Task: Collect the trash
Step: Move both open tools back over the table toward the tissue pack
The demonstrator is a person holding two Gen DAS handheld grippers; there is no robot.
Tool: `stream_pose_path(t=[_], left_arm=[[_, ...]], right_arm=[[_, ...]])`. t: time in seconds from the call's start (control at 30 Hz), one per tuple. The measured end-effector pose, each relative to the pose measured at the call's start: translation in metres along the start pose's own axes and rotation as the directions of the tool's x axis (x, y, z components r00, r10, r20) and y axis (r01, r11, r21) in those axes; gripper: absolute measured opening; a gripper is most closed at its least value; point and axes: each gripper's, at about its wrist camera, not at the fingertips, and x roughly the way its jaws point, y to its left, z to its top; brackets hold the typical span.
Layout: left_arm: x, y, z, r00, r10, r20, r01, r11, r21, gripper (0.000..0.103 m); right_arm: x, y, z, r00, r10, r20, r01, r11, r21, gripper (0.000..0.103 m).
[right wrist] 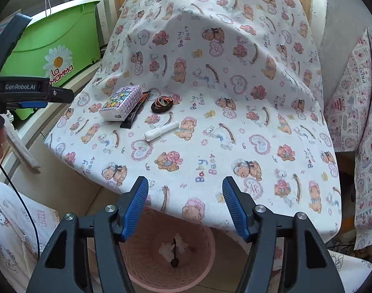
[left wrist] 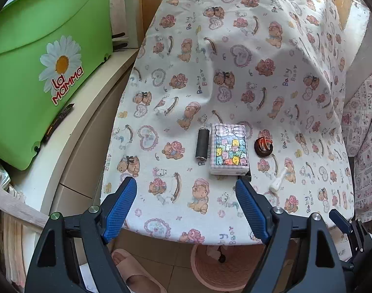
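On the bear-print tablecloth (left wrist: 234, 61) lie a dark spool (left wrist: 202, 145), a tissue pack (left wrist: 229, 149), a brown-and-orange curled scrap (left wrist: 264, 145) and a small white tube (left wrist: 278, 182). My left gripper (left wrist: 186, 207) is open and empty, near the table's front edge, short of the spool and pack. My right gripper (right wrist: 184, 207) is open and empty, above a pink wicker basket (right wrist: 146, 276) on the floor with paper scraps (right wrist: 173, 246) in it. The right wrist view also shows the tissue pack (right wrist: 121, 102), a black wrapper (right wrist: 134, 114), the curled scrap (right wrist: 162, 103) and the white tube (right wrist: 161, 131).
A green plastic tub (left wrist: 39, 68) stands on a white counter (left wrist: 93, 92) left of the table. A second printed cloth (right wrist: 361, 97) hangs at the right. A pink slipper (left wrist: 134, 268) lies on the floor beside the basket (left wrist: 210, 268). The left gripper's body (right wrist: 20, 90) shows at the left edge.
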Motion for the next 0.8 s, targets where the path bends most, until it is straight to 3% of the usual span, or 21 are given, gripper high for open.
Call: stream_pose_path(t=[0.23,0.43,0.53,0.8], left_arm=[[0.021,0.023,-0.014,0.999,0.037,0.031,-0.037,0.999,0.013,0.083],[0.052,0.036,-0.017,0.998,-0.055,-0.037,0.053,0.997,-0.057,0.083],[0.059,0.029,-0.012,0.995,-0.099,-0.029,0.096,0.992,-0.076,0.083],[0.059,-0.019,-0.012,0.983,-0.165,0.077,0.162,0.986,0.033,0.083]], right_arm=[[0.010,-0.006,0.007,1.000,-0.009,-0.005,0.009,1.000,0.018,0.065],[0.019,-0.010,0.009,0.999,-0.027,-0.017,0.028,0.999,0.027,0.065],[0.024,-0.010,0.009,0.999,-0.040,-0.020,0.041,0.999,0.023,0.065],[0.032,-0.013,0.011,0.998,-0.057,-0.035,0.058,0.998,0.026,0.066]])
